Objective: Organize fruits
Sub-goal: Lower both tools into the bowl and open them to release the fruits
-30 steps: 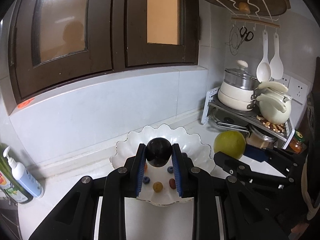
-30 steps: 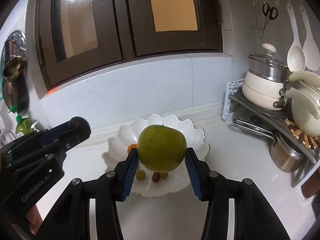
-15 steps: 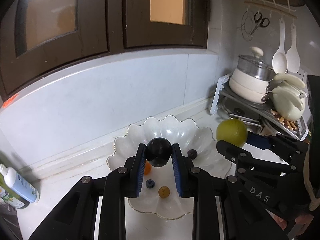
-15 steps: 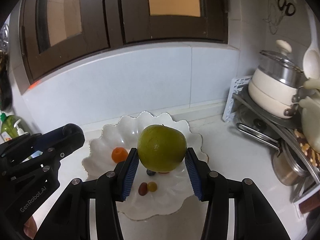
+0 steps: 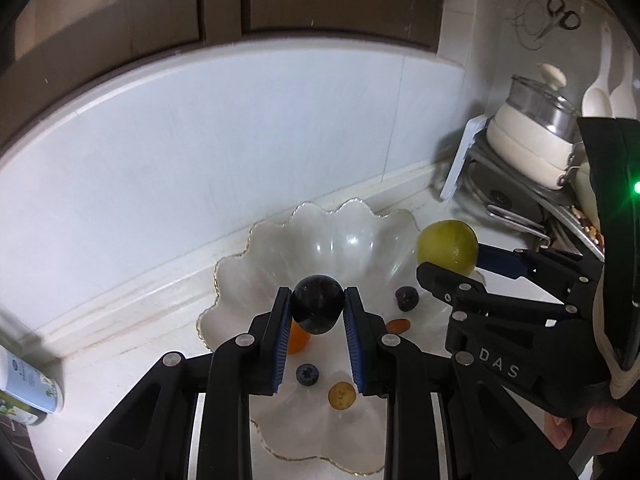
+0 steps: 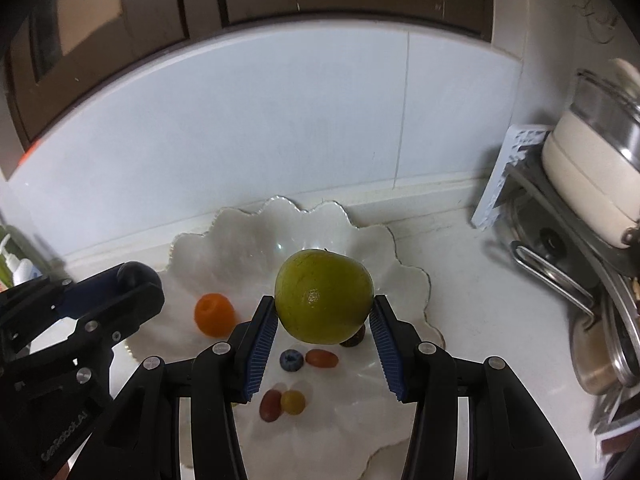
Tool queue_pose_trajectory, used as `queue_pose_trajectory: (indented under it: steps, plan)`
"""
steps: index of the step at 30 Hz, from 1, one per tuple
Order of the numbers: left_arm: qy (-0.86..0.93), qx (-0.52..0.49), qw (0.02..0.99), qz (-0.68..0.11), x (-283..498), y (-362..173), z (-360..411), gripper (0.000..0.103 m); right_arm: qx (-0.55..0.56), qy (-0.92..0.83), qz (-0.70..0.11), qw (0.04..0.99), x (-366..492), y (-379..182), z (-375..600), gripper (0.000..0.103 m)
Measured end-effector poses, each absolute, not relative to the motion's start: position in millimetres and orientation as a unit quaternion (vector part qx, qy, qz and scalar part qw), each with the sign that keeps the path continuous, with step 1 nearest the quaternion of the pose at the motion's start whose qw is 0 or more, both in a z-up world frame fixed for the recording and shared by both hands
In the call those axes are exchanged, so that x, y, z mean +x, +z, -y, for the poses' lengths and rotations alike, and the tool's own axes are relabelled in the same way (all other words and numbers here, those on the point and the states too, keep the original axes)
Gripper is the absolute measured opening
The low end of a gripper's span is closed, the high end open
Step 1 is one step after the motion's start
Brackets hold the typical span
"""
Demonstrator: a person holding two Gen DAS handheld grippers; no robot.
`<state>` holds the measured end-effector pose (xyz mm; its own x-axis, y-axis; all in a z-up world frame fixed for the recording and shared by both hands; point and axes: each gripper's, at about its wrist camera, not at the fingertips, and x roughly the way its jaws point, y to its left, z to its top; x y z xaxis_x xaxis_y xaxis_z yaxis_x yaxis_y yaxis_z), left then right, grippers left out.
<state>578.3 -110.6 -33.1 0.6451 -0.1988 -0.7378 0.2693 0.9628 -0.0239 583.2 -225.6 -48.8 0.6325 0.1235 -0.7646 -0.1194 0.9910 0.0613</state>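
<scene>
My left gripper (image 5: 317, 312) is shut on a dark round plum (image 5: 317, 309) and hangs over the near left part of a white scalloped fruit plate (image 5: 332, 248). My right gripper (image 6: 324, 318) is shut on a large green fruit (image 6: 323, 295) above the same plate (image 6: 240, 252). On the plate lie a small orange fruit (image 6: 214, 314), a blueberry (image 6: 291, 360), a red cherry tomato (image 6: 321, 358), a yellow cherry tomato (image 6: 293, 402) and a dark grape (image 5: 407, 298). In the left wrist view the right gripper (image 5: 460, 264) with the green fruit (image 5: 447, 246) shows at the plate's right edge.
The plate rests on a white counter against a pale tiled wall. A dish rack (image 6: 560, 216) with a lidded pot (image 6: 596, 184) and pans stands at the right. A white bottle (image 5: 28, 388) sits at the far left. Dark cabinets hang above.
Both grippers have moved forward and down toward the plate, tilting more steeply, each keeping its fruit. The plate and its small fruits now look larger and closer.
</scene>
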Motion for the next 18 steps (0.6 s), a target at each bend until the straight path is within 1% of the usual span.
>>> queue_pose_trajectory:
  steps: [9,18]
  plan:
    - [-0.134,0.047,0.885,-0.443,600.9,-64.4,116.4,0.026,-0.001,0.072,-0.464,0.883,615.6,-79.3,222.7,0.049]
    - [-0.132,0.046,0.872,-0.47,609.7,-83.8,120.0,0.026,0.001,0.072,-0.499,0.864,635.6,-105.6,222.2,0.049]
